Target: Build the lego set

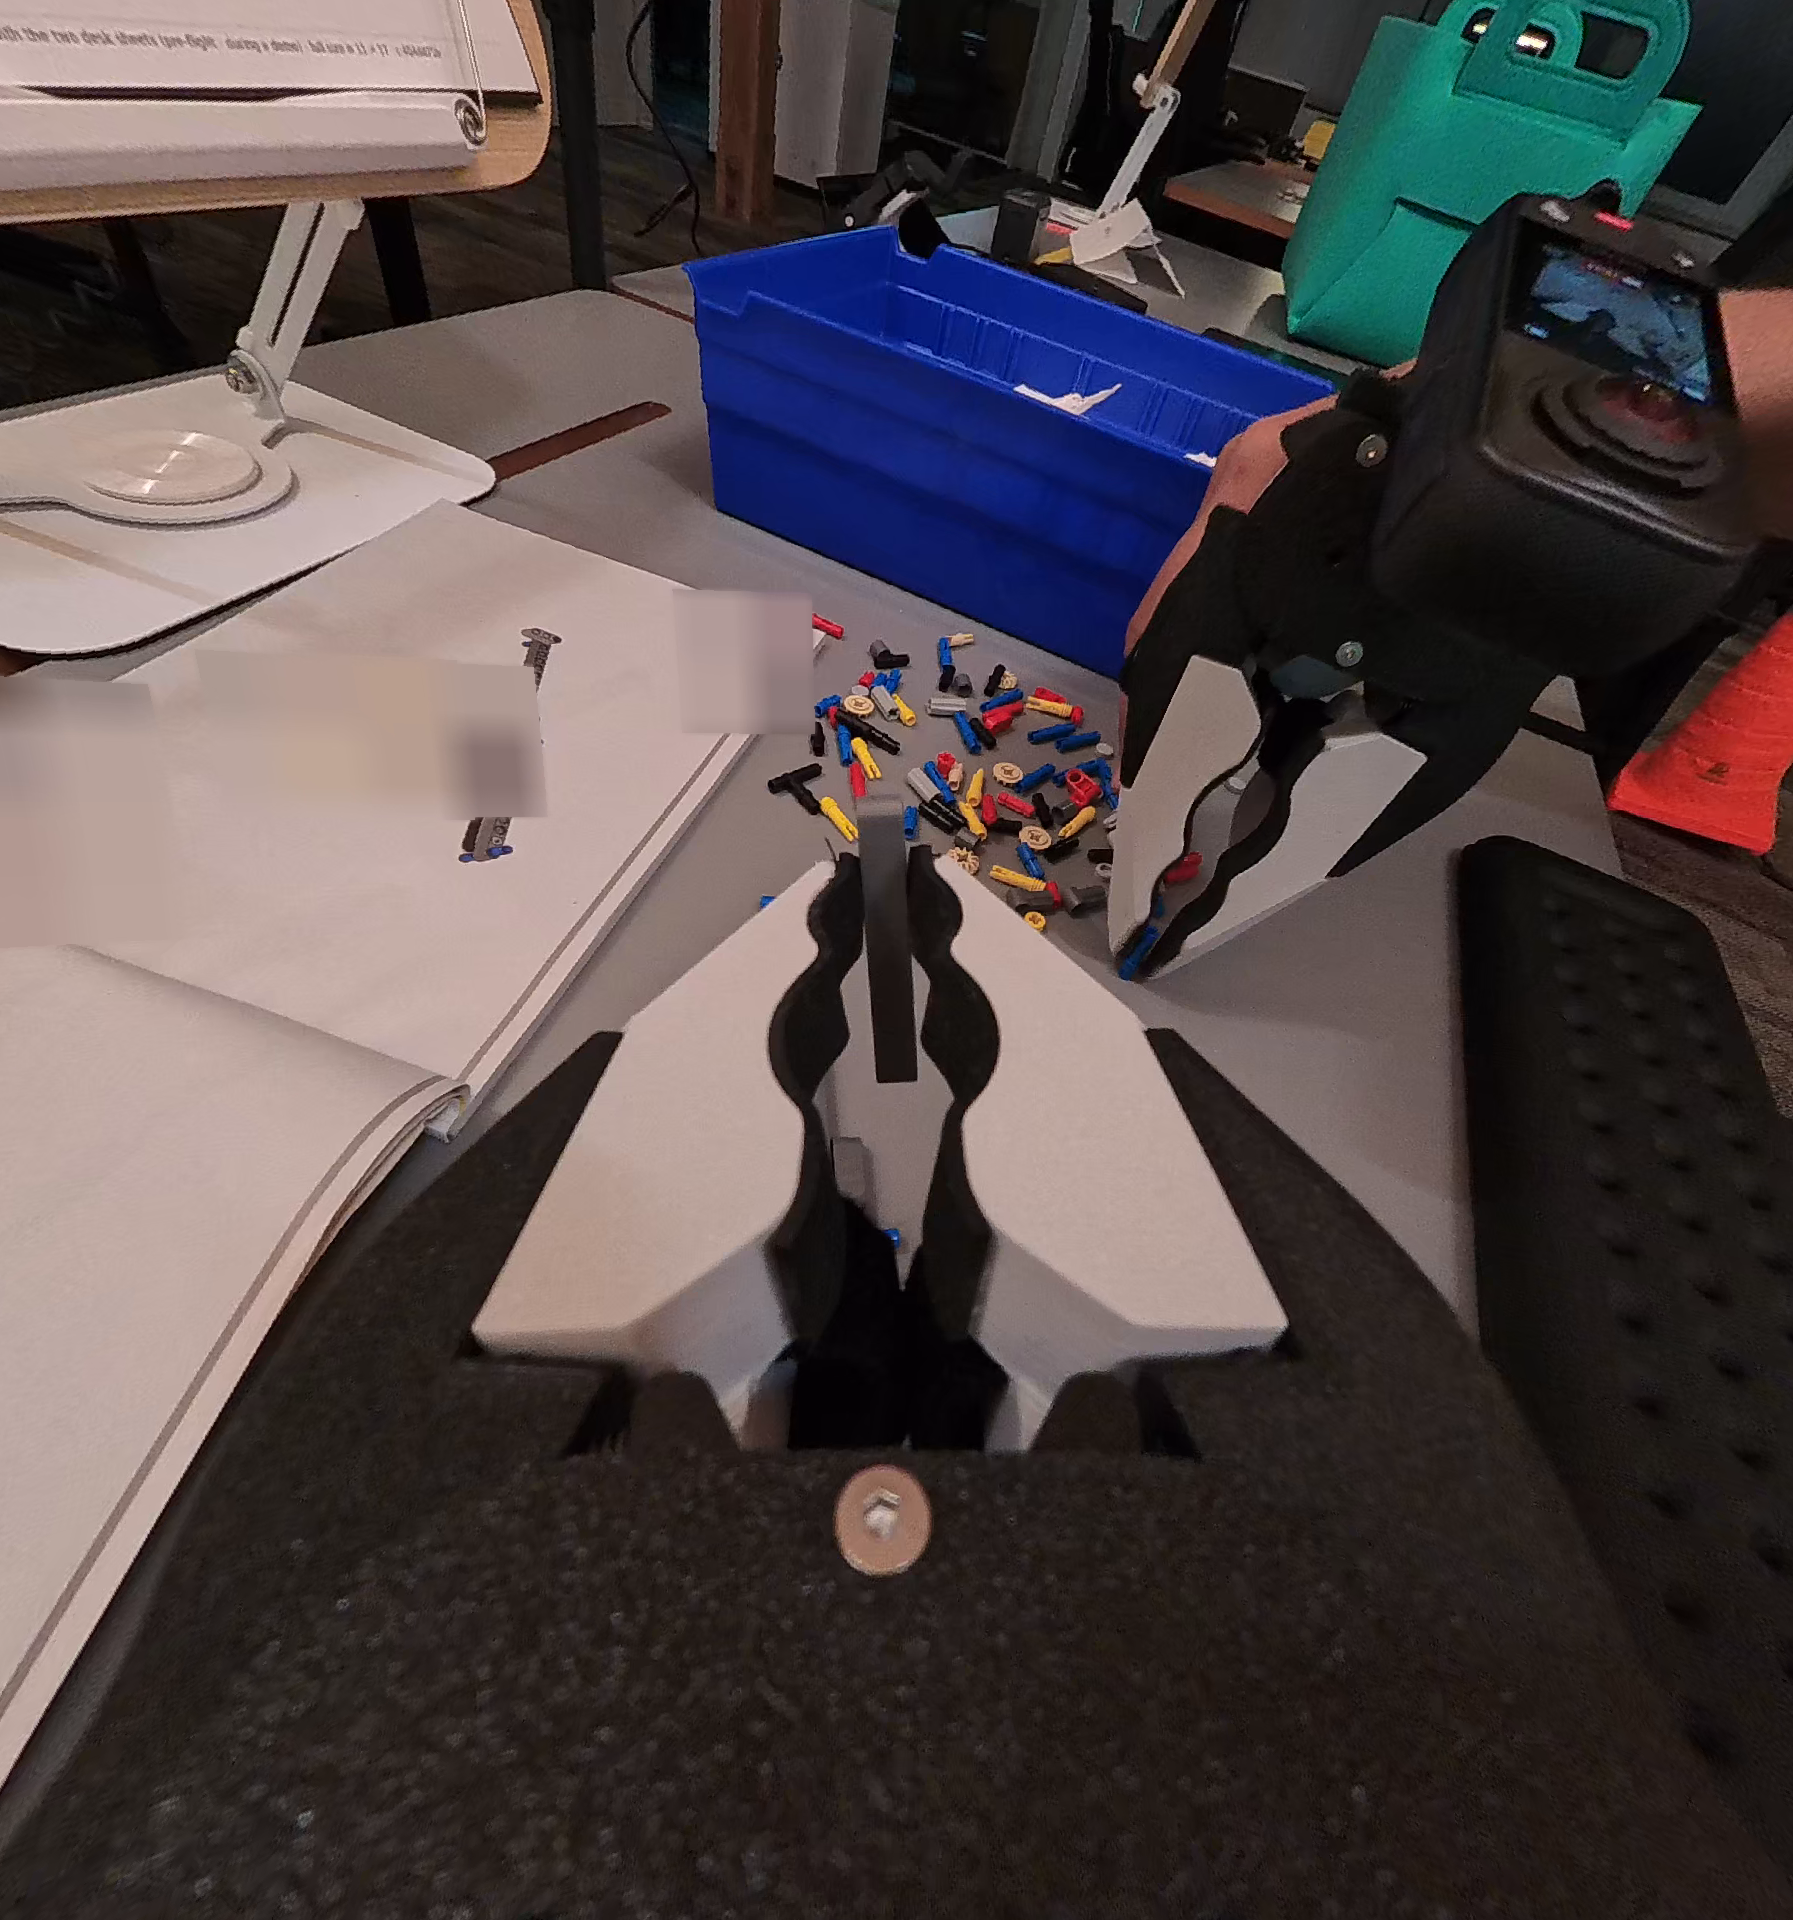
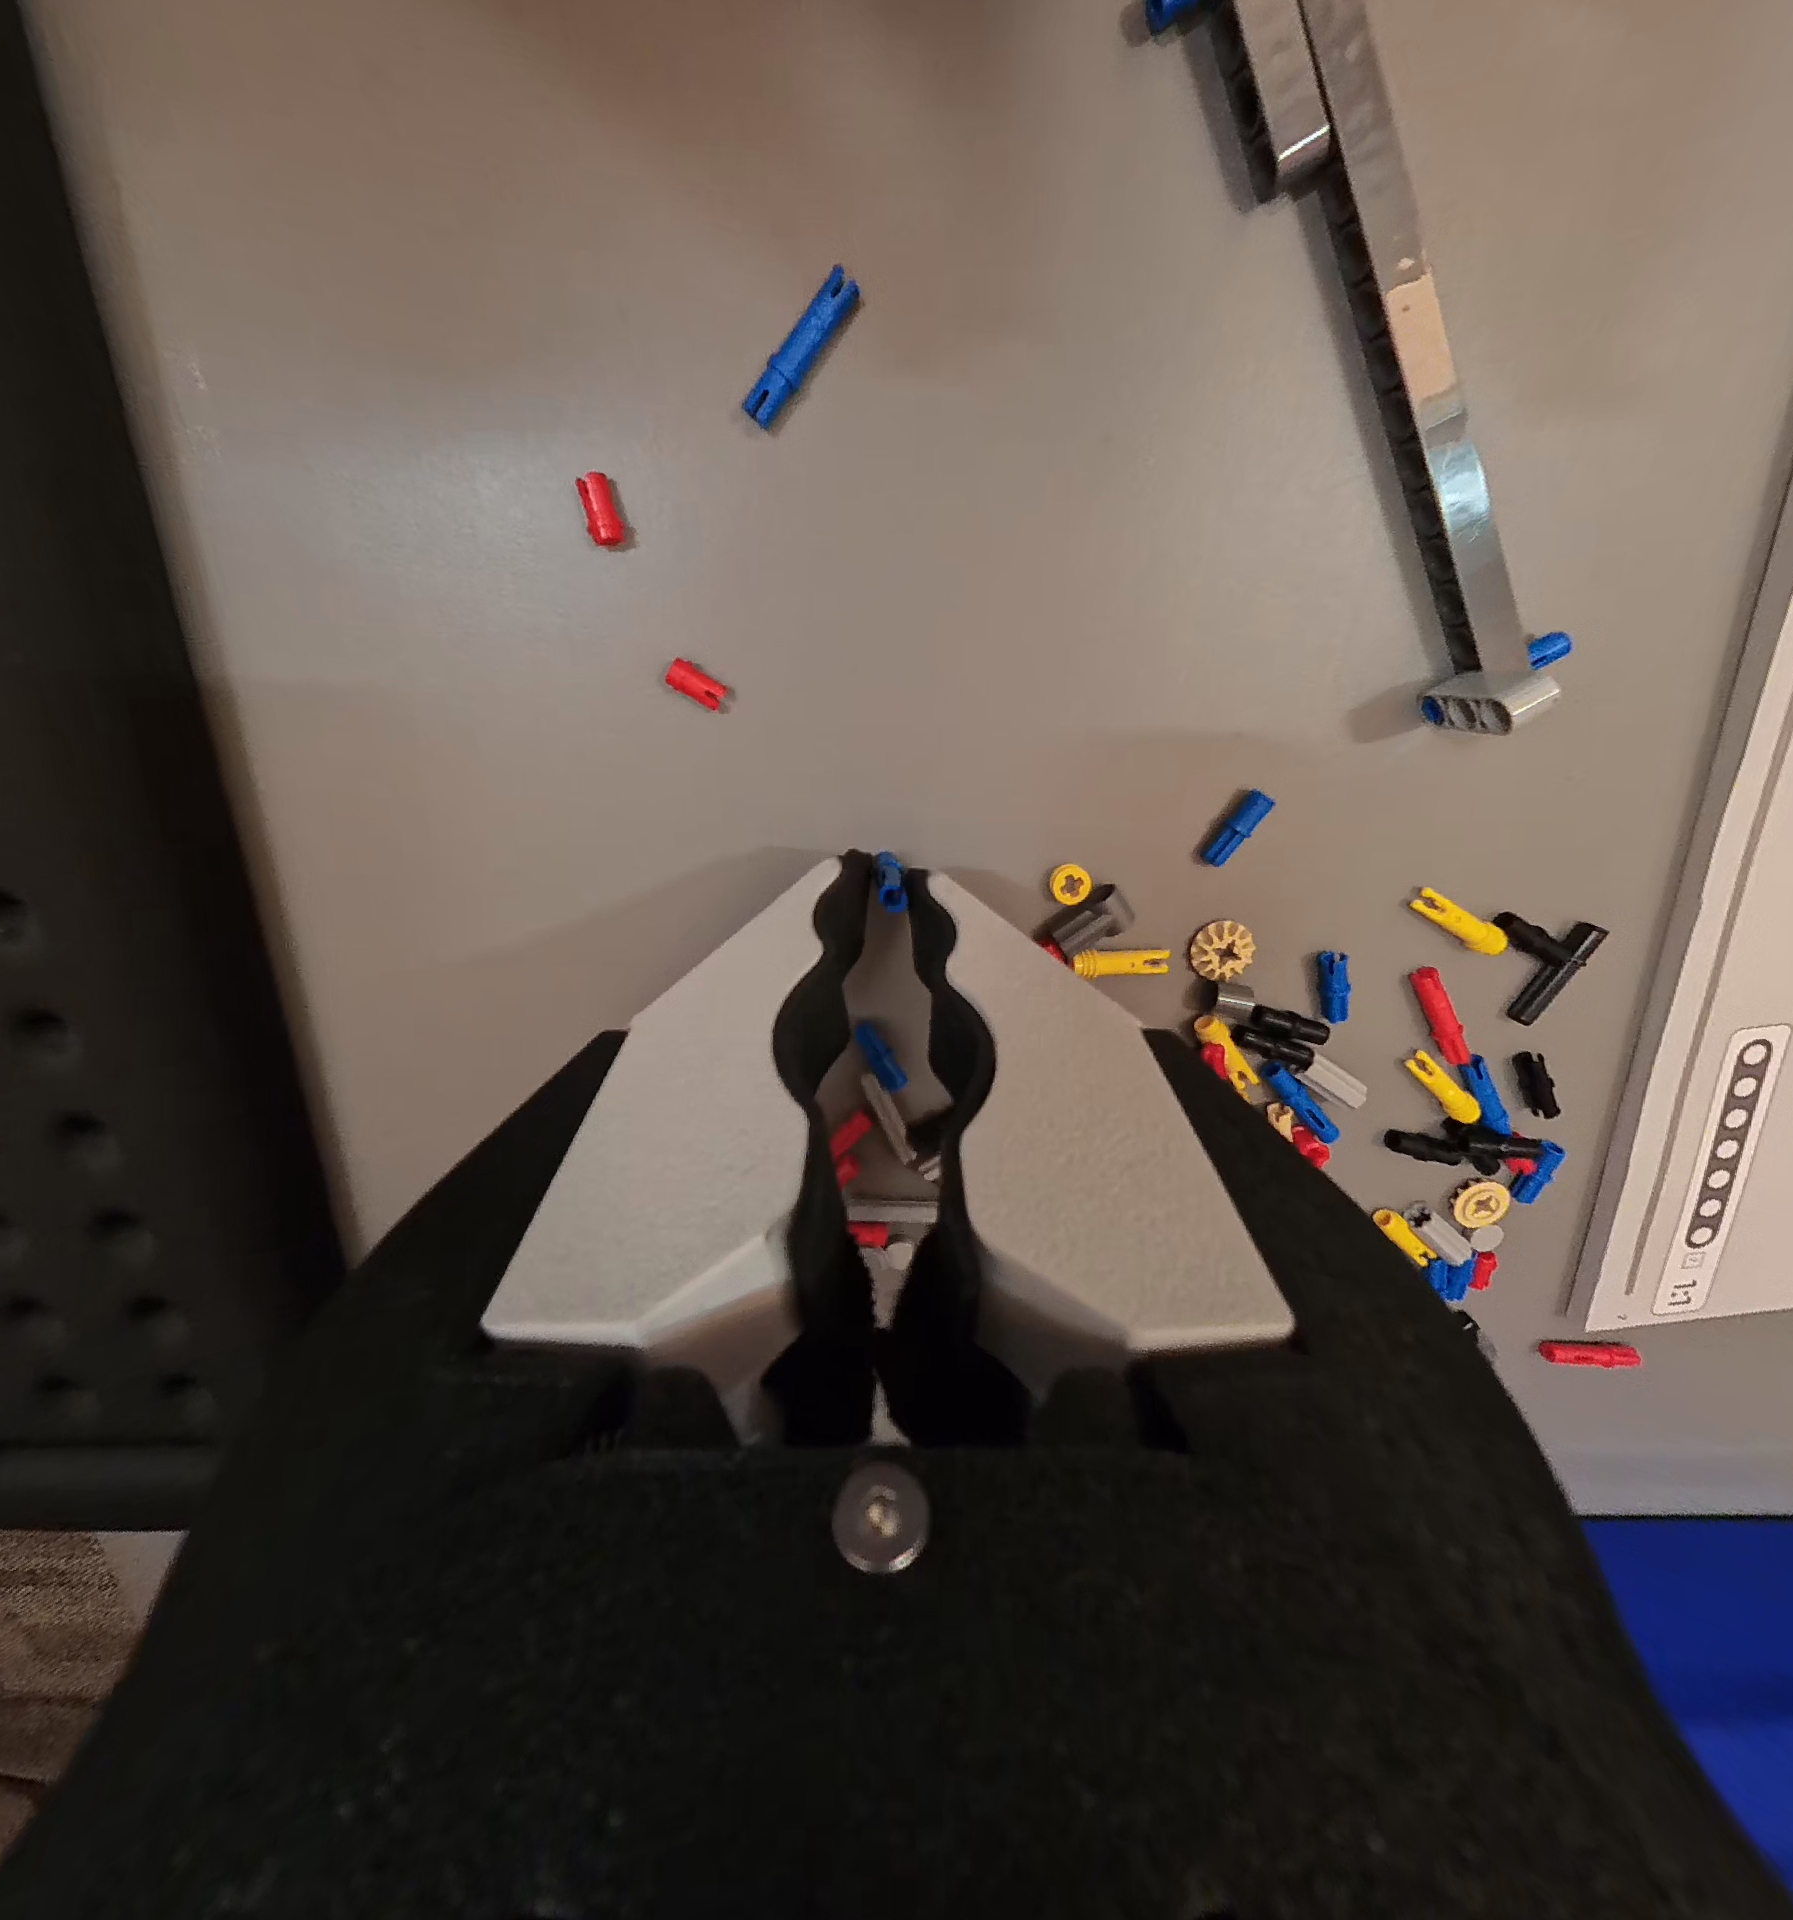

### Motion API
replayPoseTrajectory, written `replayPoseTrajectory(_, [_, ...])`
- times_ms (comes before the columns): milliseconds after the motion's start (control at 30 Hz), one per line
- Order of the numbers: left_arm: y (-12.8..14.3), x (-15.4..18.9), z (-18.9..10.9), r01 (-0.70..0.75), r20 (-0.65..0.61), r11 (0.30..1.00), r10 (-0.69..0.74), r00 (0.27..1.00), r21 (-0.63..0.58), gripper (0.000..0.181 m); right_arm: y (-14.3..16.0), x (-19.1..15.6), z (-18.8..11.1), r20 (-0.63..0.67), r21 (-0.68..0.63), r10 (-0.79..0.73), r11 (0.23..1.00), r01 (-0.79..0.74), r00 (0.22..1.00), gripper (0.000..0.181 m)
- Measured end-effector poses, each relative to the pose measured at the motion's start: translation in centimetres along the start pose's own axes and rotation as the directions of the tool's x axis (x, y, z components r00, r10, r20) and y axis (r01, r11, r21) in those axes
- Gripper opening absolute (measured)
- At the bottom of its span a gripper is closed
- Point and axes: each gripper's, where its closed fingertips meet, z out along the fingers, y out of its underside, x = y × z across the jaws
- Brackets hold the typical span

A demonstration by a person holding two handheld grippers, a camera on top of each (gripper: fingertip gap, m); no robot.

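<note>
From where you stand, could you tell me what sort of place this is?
Probably an office or lab workbench set up for assembly: a grey table carrying a blue parts bin, an open instruction booklet and scattered small Lego pins, with further desks behind.

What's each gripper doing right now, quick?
Left gripper: shut on a grey beam.
Right gripper: shut on a small blue pin.

Dim warm indoor light, soft shadows, wide-angle bending at edges

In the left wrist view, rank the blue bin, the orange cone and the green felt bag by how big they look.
1. blue bin
2. green felt bag
3. orange cone
The bag sits farther back, and both bag and cone are partly hidden, so true sizes stay unsure.
</note>
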Motion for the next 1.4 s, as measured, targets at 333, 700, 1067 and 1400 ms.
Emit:
replayPoseTrajectory(333, [-0.6,0.0,-0.3,0.01,-0.003,0.999,-0.01,1.0,0.032,0.006,-3.8,2.6,-3.8,-0.167,0.203,0.054,0.979,-0.019,0.984,0.005])
replayPoseTrajectory(700, [-5.4,0.7,-3.2,0.146,-0.089,0.926,-0.122,0.988,0.349,0.006,-14.3,6.2,-15.0,-0.446,0.841,0.669,0.54,0.024,0.594,0.004])
replayPoseTrajectory(1067, [-5.4,1.2,-3.1,0.119,-0.065,0.935,-0.103,0.993,0.333,0.006,-14.8,6.9,-14.0,-0.367,0.887,0.73,0.461,-0.02,0.576,0.004])
replayPoseTrajectory(1400, [-5.8,1.3,-3.5,-0.05,0.102,0.933,0.014,0.995,0.357,0.006,-15.1,6.8,-14.2,-0.305,0.93,0.784,0.367,-0.007,0.541,0.004])
